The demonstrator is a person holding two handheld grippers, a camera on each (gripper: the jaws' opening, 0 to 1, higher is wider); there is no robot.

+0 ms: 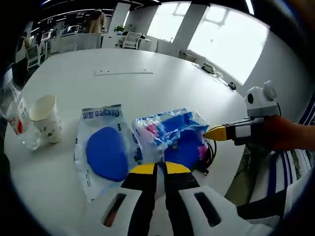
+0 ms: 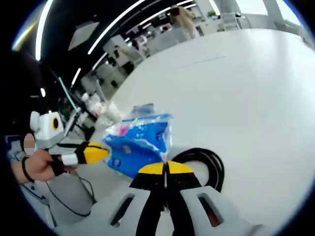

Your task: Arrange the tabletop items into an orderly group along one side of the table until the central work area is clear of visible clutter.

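Both grippers meet at the crinkly blue bag [image 1: 170, 132] near the table [image 1: 147, 93] edge. The left gripper [image 1: 156, 169] has its jaws together, maybe pinching the bag's edge. The right gripper [image 2: 165, 169] looks pressed together too, by a black cable [image 2: 206, 162]. Lift slowly so nothing tears. Another blue packet [image 1: 106, 150] and 1 paper cup [image 1: 47, 118] wait nearby.

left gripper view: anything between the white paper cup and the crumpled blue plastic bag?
Yes: the flat clear Deeyeo packet with a blue pad lies between the white paper cup and the crumpled blue plastic bag.
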